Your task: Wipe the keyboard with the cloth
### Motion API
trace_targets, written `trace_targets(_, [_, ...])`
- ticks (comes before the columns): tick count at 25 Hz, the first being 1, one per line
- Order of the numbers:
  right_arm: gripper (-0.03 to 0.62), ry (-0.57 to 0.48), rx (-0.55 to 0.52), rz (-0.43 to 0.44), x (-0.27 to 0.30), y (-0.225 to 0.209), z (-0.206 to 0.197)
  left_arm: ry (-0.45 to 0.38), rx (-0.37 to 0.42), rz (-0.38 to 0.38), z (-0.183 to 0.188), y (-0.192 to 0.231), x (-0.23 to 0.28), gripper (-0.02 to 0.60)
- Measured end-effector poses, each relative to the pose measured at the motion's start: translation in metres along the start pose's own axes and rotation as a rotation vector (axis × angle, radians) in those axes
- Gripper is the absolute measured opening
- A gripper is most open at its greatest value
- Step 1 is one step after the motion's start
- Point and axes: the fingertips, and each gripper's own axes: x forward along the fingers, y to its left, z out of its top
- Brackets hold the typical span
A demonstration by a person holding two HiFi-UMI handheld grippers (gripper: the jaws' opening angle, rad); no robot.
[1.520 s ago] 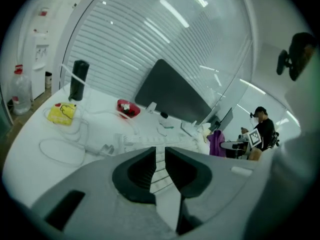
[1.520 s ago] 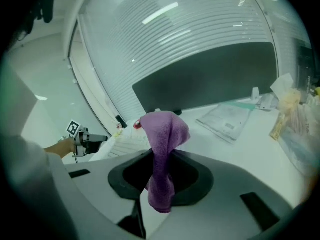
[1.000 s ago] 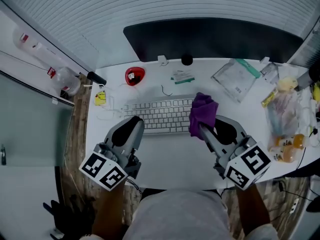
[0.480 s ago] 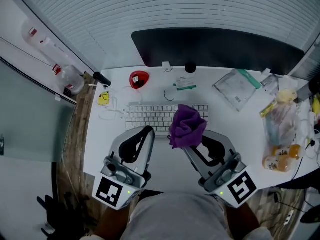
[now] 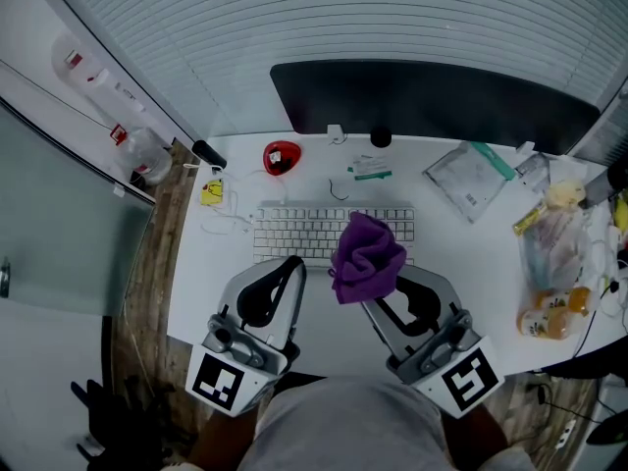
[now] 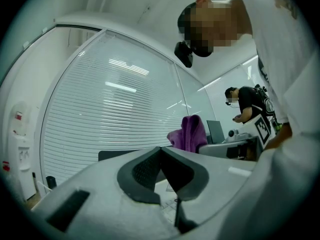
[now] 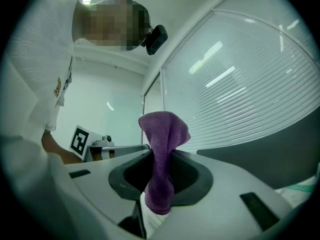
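Head view: your L gripper (image 5: 292, 265) sits over the desk (image 5: 471, 263), just in front of the keyboard (image 5: 294, 234). Your R gripper (image 5: 371, 297) holds the purple cloth (image 5: 368, 255), which shows over the keyboard's right part; can't tell if it touches.

Left gripper view: jaws have just closed, pads pressed together w/ nothing between. Cloth (image 6: 192, 133) is off to the right.

Right gripper view: jaws pinch the cloth (image 7: 162, 134) mid-length, top bunched above, tail hanging below.
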Motion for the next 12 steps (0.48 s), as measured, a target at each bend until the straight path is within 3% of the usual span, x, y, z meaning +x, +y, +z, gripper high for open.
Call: trace_targets(12, [0.083, -0.006, 0.002, 0.001, 0.004, 0.017, 0.000, -0.010, 0.003, -0.007, 0.007, 0.005, -0.011, 0.015])
